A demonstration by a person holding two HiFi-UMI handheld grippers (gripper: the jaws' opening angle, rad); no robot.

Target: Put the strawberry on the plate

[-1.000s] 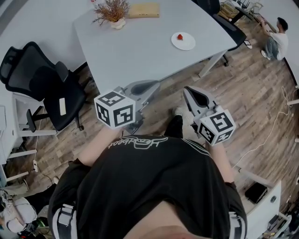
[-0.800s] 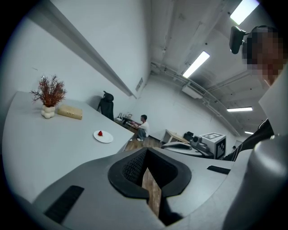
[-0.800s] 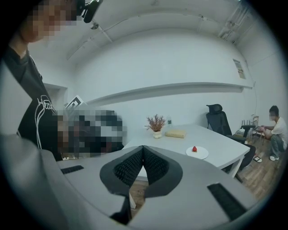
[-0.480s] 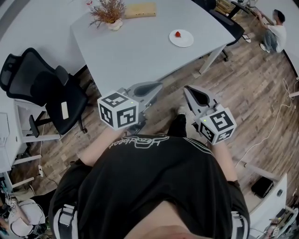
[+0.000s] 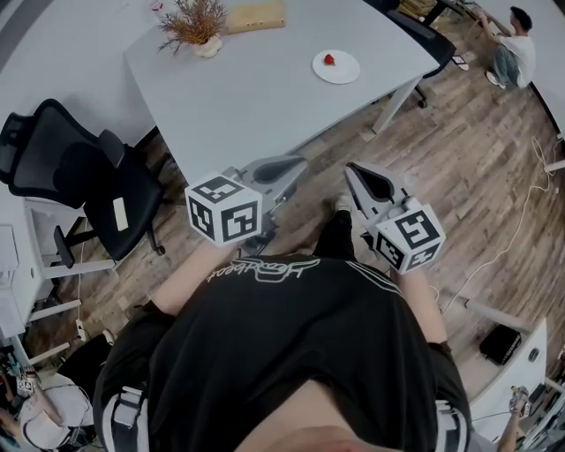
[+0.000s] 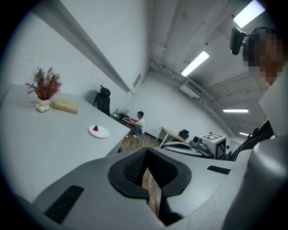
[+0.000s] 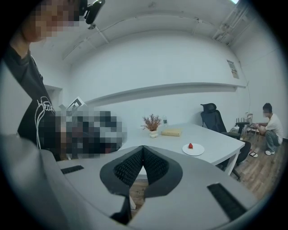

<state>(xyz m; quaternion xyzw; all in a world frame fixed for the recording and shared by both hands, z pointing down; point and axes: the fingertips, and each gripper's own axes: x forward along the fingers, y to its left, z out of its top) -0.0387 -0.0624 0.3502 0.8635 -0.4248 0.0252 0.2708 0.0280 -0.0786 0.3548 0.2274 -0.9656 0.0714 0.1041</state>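
A red strawberry (image 5: 328,59) lies on a white plate (image 5: 341,70) near the far right corner of the grey table (image 5: 256,97). The left gripper view shows the strawberry (image 6: 95,128) on the plate (image 6: 100,132) too, and so does the right gripper view, with the strawberry (image 7: 190,145) on its plate (image 7: 194,150). My left gripper (image 5: 298,161) and right gripper (image 5: 352,169) hover side by side in front of my chest, short of the table's near edge and well away from the plate. Both are shut with nothing between the jaws.
A vase of dried twigs (image 5: 192,25) and a pale wooden block (image 5: 254,16) stand at the table's far side. A black office chair (image 5: 75,172) is on the left. A seated person (image 5: 510,44) is at the far right. Wooden floor (image 5: 477,168) lies below.
In the head view the table with the plate has slid slightly up and to the left. Both grippers have kept their places and stay shut.
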